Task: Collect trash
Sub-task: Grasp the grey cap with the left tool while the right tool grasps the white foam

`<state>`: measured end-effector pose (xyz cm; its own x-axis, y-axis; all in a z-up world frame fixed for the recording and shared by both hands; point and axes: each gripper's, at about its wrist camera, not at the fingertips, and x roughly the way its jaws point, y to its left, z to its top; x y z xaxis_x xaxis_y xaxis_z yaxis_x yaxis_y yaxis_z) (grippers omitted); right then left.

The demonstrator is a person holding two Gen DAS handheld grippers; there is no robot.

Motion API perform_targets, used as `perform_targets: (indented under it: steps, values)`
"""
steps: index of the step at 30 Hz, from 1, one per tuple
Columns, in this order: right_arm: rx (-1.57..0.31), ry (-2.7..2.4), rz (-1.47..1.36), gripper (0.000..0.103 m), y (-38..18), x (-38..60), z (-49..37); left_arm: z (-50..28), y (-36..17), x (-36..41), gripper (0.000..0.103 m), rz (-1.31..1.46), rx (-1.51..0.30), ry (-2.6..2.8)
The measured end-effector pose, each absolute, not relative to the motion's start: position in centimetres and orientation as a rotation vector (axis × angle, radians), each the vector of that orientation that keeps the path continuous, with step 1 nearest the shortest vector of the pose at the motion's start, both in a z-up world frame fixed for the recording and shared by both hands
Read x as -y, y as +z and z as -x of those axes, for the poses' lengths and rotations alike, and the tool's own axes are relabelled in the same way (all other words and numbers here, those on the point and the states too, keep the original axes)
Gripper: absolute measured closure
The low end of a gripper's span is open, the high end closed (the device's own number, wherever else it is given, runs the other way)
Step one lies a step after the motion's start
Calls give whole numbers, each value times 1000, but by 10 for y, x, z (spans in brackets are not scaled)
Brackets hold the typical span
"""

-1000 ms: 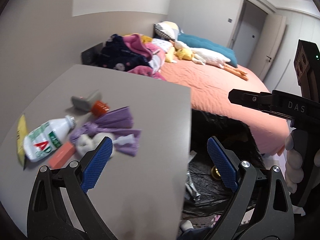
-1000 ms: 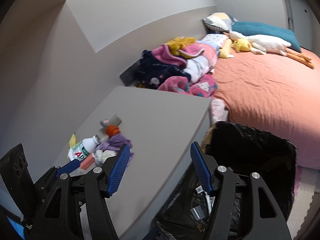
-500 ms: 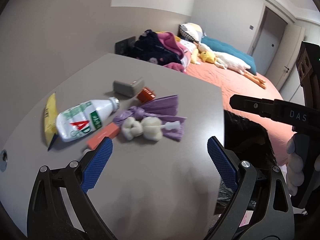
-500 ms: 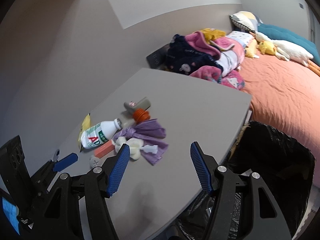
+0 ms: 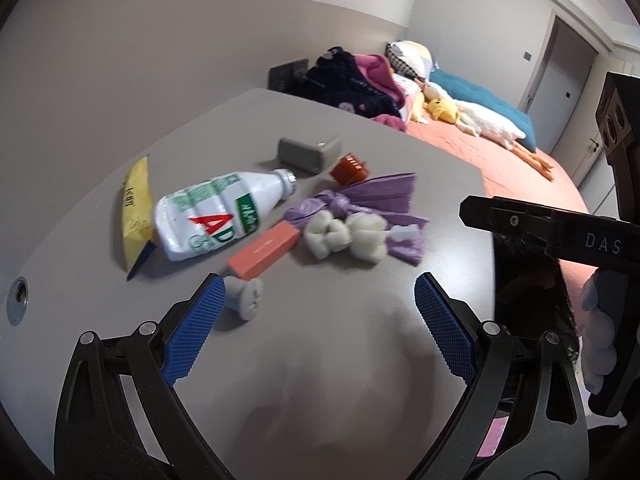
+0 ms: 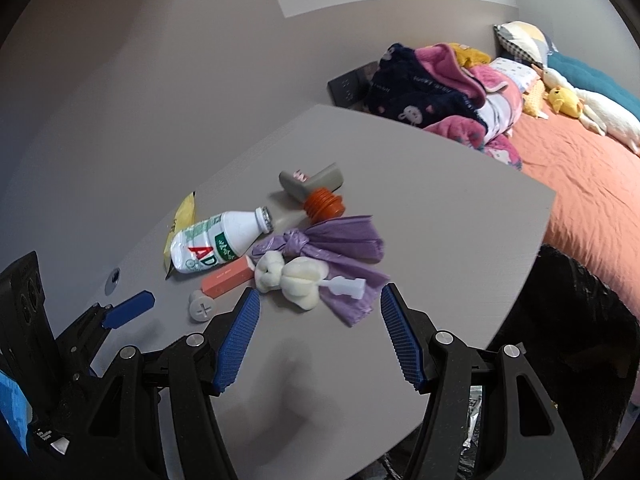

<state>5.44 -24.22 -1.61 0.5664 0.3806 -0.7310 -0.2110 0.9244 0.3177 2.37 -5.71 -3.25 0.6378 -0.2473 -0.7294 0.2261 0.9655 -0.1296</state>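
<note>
From my left wrist view, my left gripper [image 5: 316, 312] hangs over the grey tabletop [image 5: 360, 360] with its blue fingers [image 5: 192, 328] spread wide and nothing between them. The trash lies in a cluster ahead: a white plastic bottle [image 5: 216, 216] on its side, a yellow wrapper [image 5: 138, 204] touching its far-left flank, an orange box [image 5: 264, 256] just beside its base, a small grey cap [image 5: 244, 298] close to my left fingertip, white foam pieces [image 5: 344, 236] resting on a knotted purple bag [image 5: 368, 204], and a grey case [image 5: 306, 154] beside an orange ribbed piece [image 5: 350, 168]. From my right wrist view, my right gripper [image 6: 320, 328] is also spread wide and empty, its tips just short of the foam pieces [image 6: 292, 276] and purple bag [image 6: 344, 248]. The black-lined trash bin [image 6: 580, 328] stands at the tabletop's right edge, beside the orange bed [image 6: 592, 192].
</note>
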Motion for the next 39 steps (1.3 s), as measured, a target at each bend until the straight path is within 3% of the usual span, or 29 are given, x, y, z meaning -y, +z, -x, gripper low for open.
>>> perform_targets:
  steps: [25, 32, 36, 39]
  values:
    - [-1035, 398, -27, 39, -69, 174, -106, -63, -79, 21, 26, 29, -918, -205]
    - [-1028, 385, 39, 39, -80, 165, -115, -69, -89, 21, 44, 21, -936, -230]
    - [-1013, 377, 89, 39, -86, 160, -115, -68, -92, 21, 48, 23, -933, -231]
    - [-990, 377, 158, 51, -87, 153, -111, -66, -92, 19, 58, 29, -926, -231]
